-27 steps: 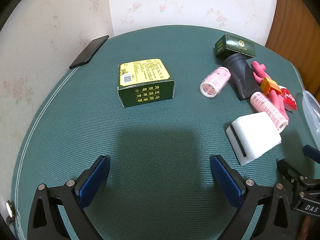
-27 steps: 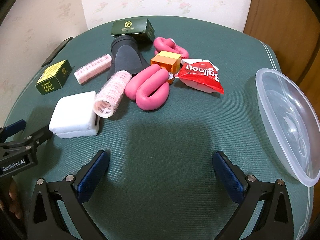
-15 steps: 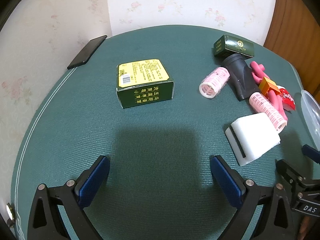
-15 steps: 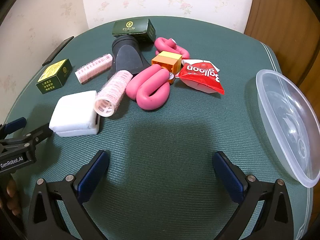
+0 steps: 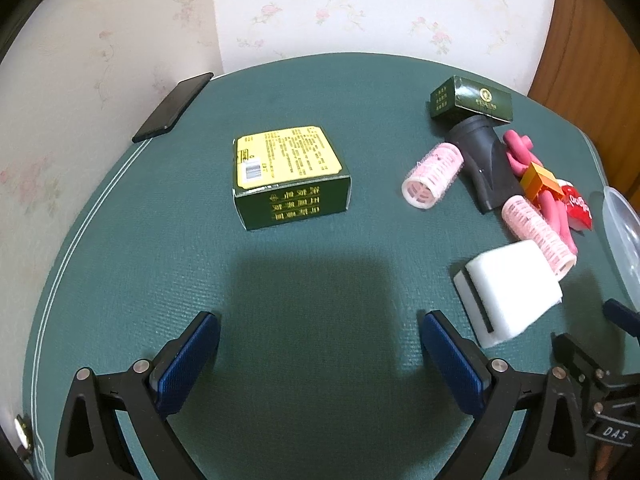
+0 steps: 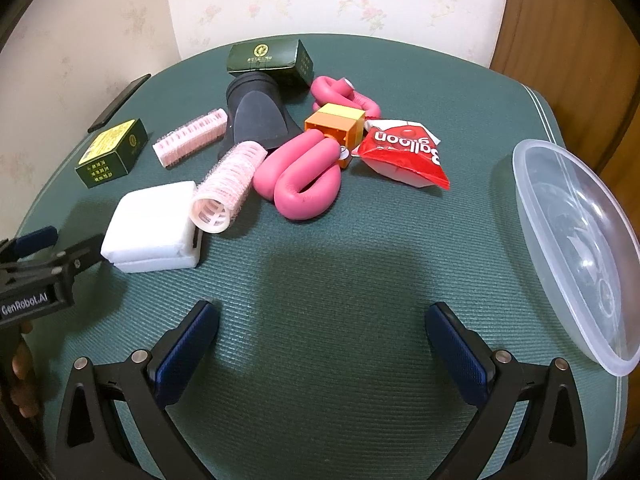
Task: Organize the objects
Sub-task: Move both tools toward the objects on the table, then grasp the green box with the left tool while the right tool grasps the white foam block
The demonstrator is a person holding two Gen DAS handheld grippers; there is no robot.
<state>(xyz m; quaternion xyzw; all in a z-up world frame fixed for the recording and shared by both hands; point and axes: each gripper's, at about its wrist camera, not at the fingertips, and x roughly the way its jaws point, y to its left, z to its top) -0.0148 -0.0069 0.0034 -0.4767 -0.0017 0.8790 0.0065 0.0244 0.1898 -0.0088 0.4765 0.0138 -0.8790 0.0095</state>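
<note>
My left gripper hangs open over bare green table, with nothing between its blue pads. A green box with a yellow top lies ahead of it. To its right is a white foam block. My right gripper is also open and empty. Beyond it lie a pile of pink foam curlers, two pink hair rollers, a black nozzle, an orange block, a red balloon packet and a dark green box. A clear plastic bowl sits at the right.
A black phone lies at the table's far left edge against the wallpapered wall. The round green table drops off close behind both grippers. A wooden panel stands at the back right. The left gripper shows at the right view's left edge.
</note>
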